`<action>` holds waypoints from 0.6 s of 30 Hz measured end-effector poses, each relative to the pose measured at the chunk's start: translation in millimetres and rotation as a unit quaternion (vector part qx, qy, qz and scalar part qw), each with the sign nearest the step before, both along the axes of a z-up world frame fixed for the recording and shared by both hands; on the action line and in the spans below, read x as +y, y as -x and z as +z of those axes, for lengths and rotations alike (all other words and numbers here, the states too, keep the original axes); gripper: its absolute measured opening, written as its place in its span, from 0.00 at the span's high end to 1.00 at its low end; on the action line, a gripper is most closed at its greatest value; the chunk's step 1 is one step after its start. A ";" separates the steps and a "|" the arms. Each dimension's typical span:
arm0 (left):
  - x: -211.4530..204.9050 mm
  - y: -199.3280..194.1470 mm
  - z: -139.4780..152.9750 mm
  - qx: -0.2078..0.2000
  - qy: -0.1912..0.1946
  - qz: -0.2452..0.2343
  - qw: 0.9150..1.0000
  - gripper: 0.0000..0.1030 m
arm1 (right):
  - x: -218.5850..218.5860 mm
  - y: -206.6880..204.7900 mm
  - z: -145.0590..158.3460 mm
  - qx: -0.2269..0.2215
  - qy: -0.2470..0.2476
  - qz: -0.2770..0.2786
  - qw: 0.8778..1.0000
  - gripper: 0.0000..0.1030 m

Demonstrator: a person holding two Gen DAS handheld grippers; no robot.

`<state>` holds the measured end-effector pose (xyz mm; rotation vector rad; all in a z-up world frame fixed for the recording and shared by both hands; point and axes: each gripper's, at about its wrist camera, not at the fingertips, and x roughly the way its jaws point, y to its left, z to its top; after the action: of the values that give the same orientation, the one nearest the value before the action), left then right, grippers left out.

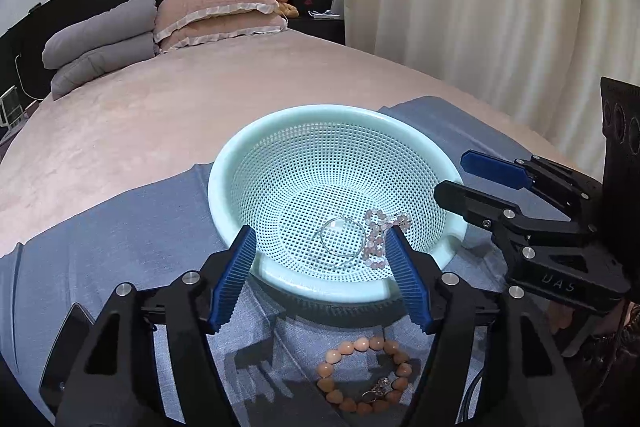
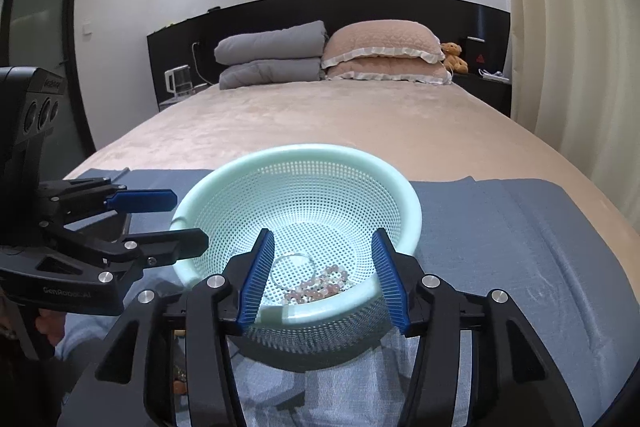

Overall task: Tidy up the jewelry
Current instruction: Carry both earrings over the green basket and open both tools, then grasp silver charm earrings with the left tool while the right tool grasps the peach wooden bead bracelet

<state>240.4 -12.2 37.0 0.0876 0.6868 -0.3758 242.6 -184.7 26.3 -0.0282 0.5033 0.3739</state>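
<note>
A pale green perforated basket (image 1: 240, 163) (image 2: 404, 195) sits on a blue cloth (image 1: 120, 227) (image 2: 520, 227) on the bed. Inside lie a thin silver bangle (image 1: 342, 237) (image 2: 292, 269) and a pink bead bracelet (image 1: 376, 235) (image 2: 320, 287). An orange bead bracelet (image 1: 362, 375) lies on the cloth in front of the basket, below my left gripper (image 1: 320, 277). The left gripper is open and empty over the basket's near rim; it also shows in the right wrist view (image 2: 176, 219). My right gripper (image 2: 322, 277) (image 1: 456, 183) is open and empty at the basket's right rim.
The bed has a pink cover (image 1: 160, 115) (image 2: 320, 115), with grey and pink pillows (image 1: 168, 23) (image 2: 328, 55) at the black headboard. Cream curtains (image 1: 480, 27) (image 2: 568, 67) hang on the right. A nightstand (image 2: 488, 87) and a kettle (image 2: 178, 81) stand by the bed head.
</note>
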 end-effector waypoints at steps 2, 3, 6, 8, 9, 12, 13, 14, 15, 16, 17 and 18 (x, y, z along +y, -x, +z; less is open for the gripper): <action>3.9 5.1 -0.7 -0.001 0.002 0.000 1.000 0.27 | -4.2 4.7 0.6 -0.002 -0.004 0.000 1.000 0.48; 6.8 8.4 -1.6 0.000 0.004 0.000 1.000 0.26 | -6.8 7.5 0.3 -0.002 -0.006 0.000 1.000 0.42; 14.0 20.1 -8.8 0.009 0.000 -0.003 1.000 0.12 | -11.7 16.0 -3.4 -0.001 -0.008 0.001 1.000 0.32; 18.2 30.2 -17.2 0.017 -0.015 -0.004 1.000 0.12 | -14.0 19.9 -6.8 0.004 -0.003 0.006 1.000 0.31; 20.8 35.9 -21.6 0.024 -0.018 -0.005 1.000 0.12 | -13.3 22.2 -8.5 0.006 0.000 0.010 1.000 0.31; 30.1 54.6 -33.2 0.040 -0.017 -0.004 0.999 0.10 | -9.0 31.7 -14.6 0.012 0.014 0.025 1.000 0.31; 32.6 61.0 -36.5 0.042 -0.019 -0.004 0.999 0.10 | -7.0 34.9 -16.5 0.015 0.016 0.029 0.999 0.31; 34.7 66.8 -40.1 0.047 -0.019 -0.005 0.999 0.10 | -4.2 37.9 -18.3 0.020 0.018 0.037 0.999 0.31; 35.6 72.2 -44.1 0.051 -0.022 -0.005 0.998 0.10 | -1.0 41.0 -20.6 0.024 0.019 0.045 0.999 0.31; 36.7 76.6 -47.9 0.056 -0.024 -0.005 0.998 0.10 | 3.0 43.0 -22.4 0.028 0.022 0.054 0.998 0.31; 36.5 81.0 -52.0 0.061 -0.027 -0.009 0.998 0.10 | 7.6 44.6 -24.4 0.032 0.028 0.063 0.997 0.31; 35.5 85.5 -55.6 0.063 -0.031 -0.012 0.997 0.10 | 12.4 47.1 -26.7 0.034 0.033 0.070 0.996 0.31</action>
<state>154.9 23.4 -18.6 0.1322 0.8237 -0.3861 195.5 -172.3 -0.4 -0.1163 0.5830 0.4970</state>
